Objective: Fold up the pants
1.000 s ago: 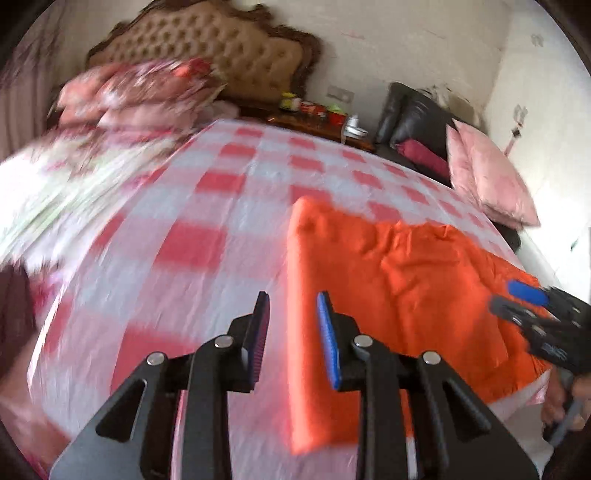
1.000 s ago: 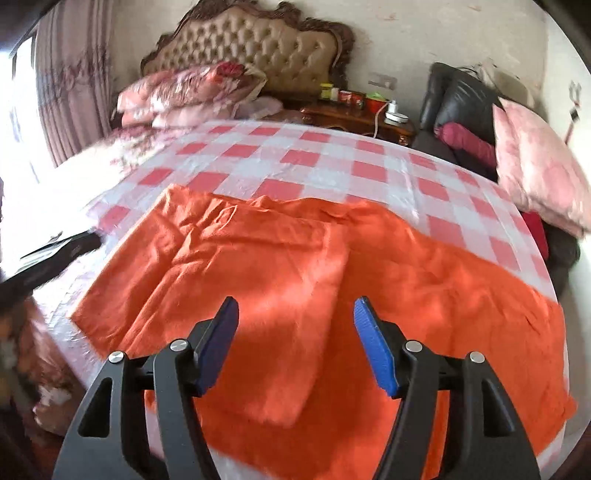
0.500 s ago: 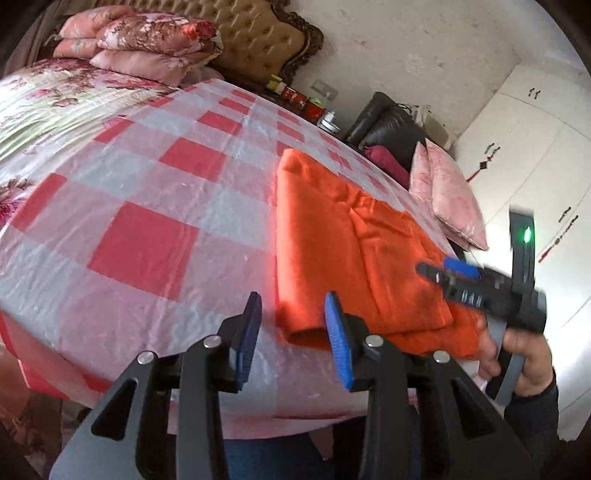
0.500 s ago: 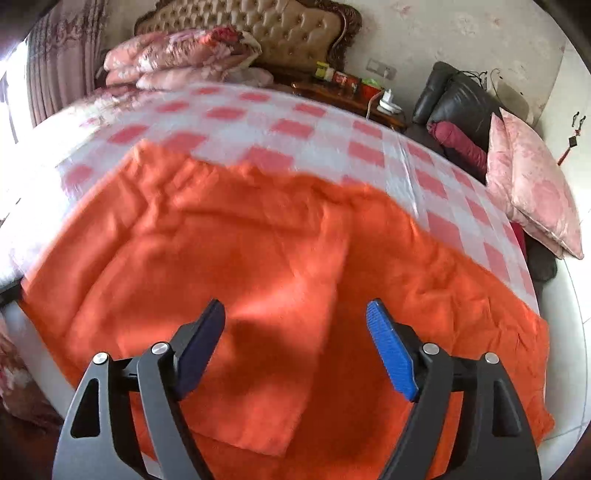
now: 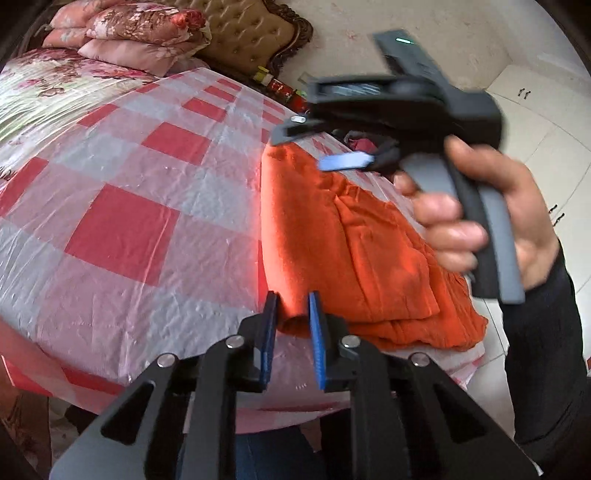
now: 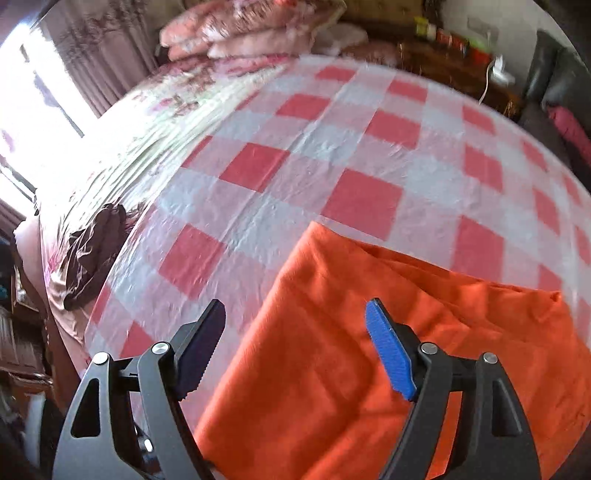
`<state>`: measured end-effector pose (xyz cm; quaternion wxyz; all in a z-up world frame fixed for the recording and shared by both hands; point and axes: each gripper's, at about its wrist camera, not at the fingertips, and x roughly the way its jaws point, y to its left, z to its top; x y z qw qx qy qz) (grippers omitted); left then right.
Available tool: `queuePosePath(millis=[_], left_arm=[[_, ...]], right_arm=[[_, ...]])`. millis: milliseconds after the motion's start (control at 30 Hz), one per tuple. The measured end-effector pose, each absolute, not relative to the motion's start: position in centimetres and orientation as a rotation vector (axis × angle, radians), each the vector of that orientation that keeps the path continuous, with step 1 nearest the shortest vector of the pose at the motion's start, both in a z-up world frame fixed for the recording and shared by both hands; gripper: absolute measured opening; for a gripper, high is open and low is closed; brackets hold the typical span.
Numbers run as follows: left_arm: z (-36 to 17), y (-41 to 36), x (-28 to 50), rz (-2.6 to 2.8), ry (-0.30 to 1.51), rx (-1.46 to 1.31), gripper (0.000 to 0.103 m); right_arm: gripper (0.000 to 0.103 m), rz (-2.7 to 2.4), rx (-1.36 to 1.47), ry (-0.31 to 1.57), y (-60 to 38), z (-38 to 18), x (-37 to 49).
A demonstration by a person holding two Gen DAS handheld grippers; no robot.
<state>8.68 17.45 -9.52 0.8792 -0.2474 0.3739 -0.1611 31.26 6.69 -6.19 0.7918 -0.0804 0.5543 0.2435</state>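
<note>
The orange pants (image 5: 343, 251) lie partly folded on the red-and-white checked bed cover (image 5: 147, 206), near its front edge. My left gripper (image 5: 292, 306) has its blue pads either side of the near corner of the folded edge, jaws narrowly apart with the cloth between them. My right gripper (image 6: 295, 321) is open wide and empty, held above the left part of the pants (image 6: 369, 350). In the left wrist view the right gripper (image 5: 343, 147) hovers over the far end of the pants, held by a hand.
Pink pillows (image 5: 140, 33) and a tufted headboard (image 5: 251, 37) stand at the head of the bed. A floral quilt (image 6: 159, 122) covers the left side, with a dark garment (image 6: 92, 251) at its edge. A nightstand (image 6: 454, 55) is behind.
My left gripper has moved forward onto the near corner of the pants and narrowed around it. My right gripper has risen and swung left over the pants, staying open.
</note>
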Motion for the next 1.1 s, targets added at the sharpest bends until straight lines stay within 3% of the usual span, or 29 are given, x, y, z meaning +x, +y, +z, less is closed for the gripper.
queuePosePath(millis=[267, 367, 467, 533, 633, 700, 733, 767, 933, 1033, 1100], left_arm=[[-7.0, 15.8, 7.4, -0.317, 0.722, -0.405, 0.011], [-6.2, 15.2, 7.0, -0.306, 0.704, -0.378, 0.009], [-5.3, 14.9, 6.5, -0.314, 0.68, -0.362, 0.006], [-4.7, 14.8, 6.2, -0.329, 0.665, -0.368, 0.001], [-4.9, 14.9, 6.2, -0.333, 0.666, -0.384, 0.001], [-6.1, 15.9, 6.4, -0.291, 0.682, -0.431, 0.015], [-6.8, 16.6, 6.2, -0.305, 0.691, -0.483, 0.035], [-7.2, 17.1, 6.0, -0.307, 0.694, -0.514, 0.041], [-8.6, 18.6, 6.1, -0.28, 0.699, -0.579, 0.046], [-8.1, 17.9, 6.9, -0.308, 0.679, -0.596, 0.064], [-8.2, 16.9, 8.1, -0.283, 0.694, -0.58, 0.066]], right_arm=[[0.075, 0.439, -0.271, 1.197, 9.5, -7.7, 32.1], [0.067, 0.402, -0.342, 1.173, 10.1, -8.0, 31.9], [0.044, 0.367, -0.373, 1.138, 9.9, -7.7, 32.0], [0.023, 0.373, -0.35, 1.131, 9.1, -7.4, 32.3], [0.011, 0.396, -0.31, 1.135, 8.4, -7.2, 32.6], [0.008, 0.401, -0.299, 1.126, 8.0, -7.0, 32.7], [0.008, 0.408, -0.294, 1.125, 7.9, -6.9, 32.5], [0.008, 0.416, -0.286, 1.124, 7.7, -6.8, 32.4], [0.007, 0.451, -0.24, 1.124, 6.7, -6.3, 32.5], [0.007, 0.468, -0.206, 1.13, 6.1, -6.0, 32.5], [0.007, 0.474, -0.18, 1.128, 5.8, -5.8, 32.6]])
